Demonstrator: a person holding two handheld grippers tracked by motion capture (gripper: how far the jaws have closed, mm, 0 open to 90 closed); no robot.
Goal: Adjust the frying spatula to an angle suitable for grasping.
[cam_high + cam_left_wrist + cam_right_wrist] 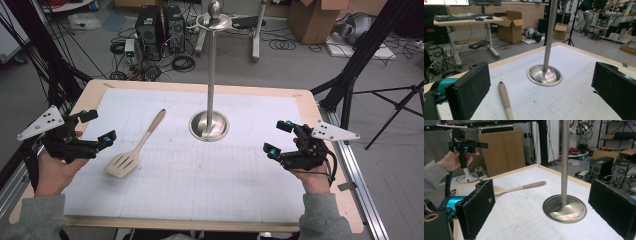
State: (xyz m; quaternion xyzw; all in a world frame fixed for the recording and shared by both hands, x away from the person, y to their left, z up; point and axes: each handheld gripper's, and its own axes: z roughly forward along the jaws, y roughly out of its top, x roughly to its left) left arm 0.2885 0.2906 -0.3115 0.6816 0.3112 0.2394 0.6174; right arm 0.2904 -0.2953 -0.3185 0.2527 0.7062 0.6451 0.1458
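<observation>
Here, both tongs (95, 127) (279, 138) gape empty; the pale wooden slotted spatula (134, 148) lies flat.

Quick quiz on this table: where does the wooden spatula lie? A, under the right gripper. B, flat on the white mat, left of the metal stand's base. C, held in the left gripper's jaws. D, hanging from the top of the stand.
B: the wooden spatula lies flat on the white mat, left of the metal stand's base, with both grippers apart from it.

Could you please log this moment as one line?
left tool: open, empty | right tool: open, empty | spatula: flat on mat, untouched | stand: upright, centre
</observation>
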